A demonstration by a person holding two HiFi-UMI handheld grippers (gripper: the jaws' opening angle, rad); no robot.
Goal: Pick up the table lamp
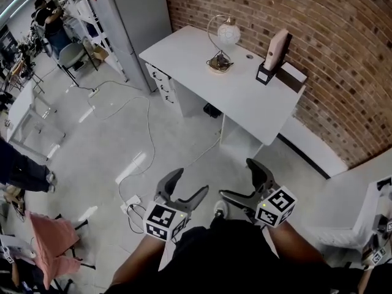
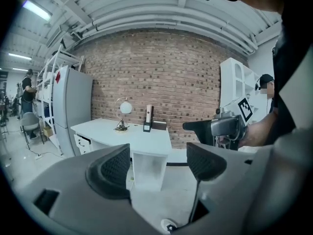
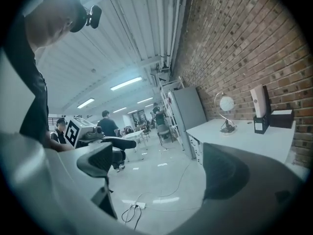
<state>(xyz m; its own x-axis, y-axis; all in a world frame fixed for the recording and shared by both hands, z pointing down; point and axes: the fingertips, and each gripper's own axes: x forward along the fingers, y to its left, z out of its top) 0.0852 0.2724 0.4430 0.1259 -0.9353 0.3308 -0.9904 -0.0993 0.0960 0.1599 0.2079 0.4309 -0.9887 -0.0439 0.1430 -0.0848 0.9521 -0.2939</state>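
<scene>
Jaws of left gripper (image 2: 159, 168) spread wide, only floor (image 2: 161, 192) and distant furniture showing between. Right gripper (image 3: 156, 168) likewise spread and empty. Held low, side by side, tips angled toward each other. Well ahead of both, far beyond the tips: table lamp (image 1: 222, 45) on a white surface (image 1: 196, 57) against a brick wall (image 1: 318, 54). Standing upright, long axis vertical, thin stem arching over with a round white globe hanging from its end. Near it, farther right, a pale upright object (image 1: 277, 49) in a dark holder. Lamp base too small to make out.
</scene>
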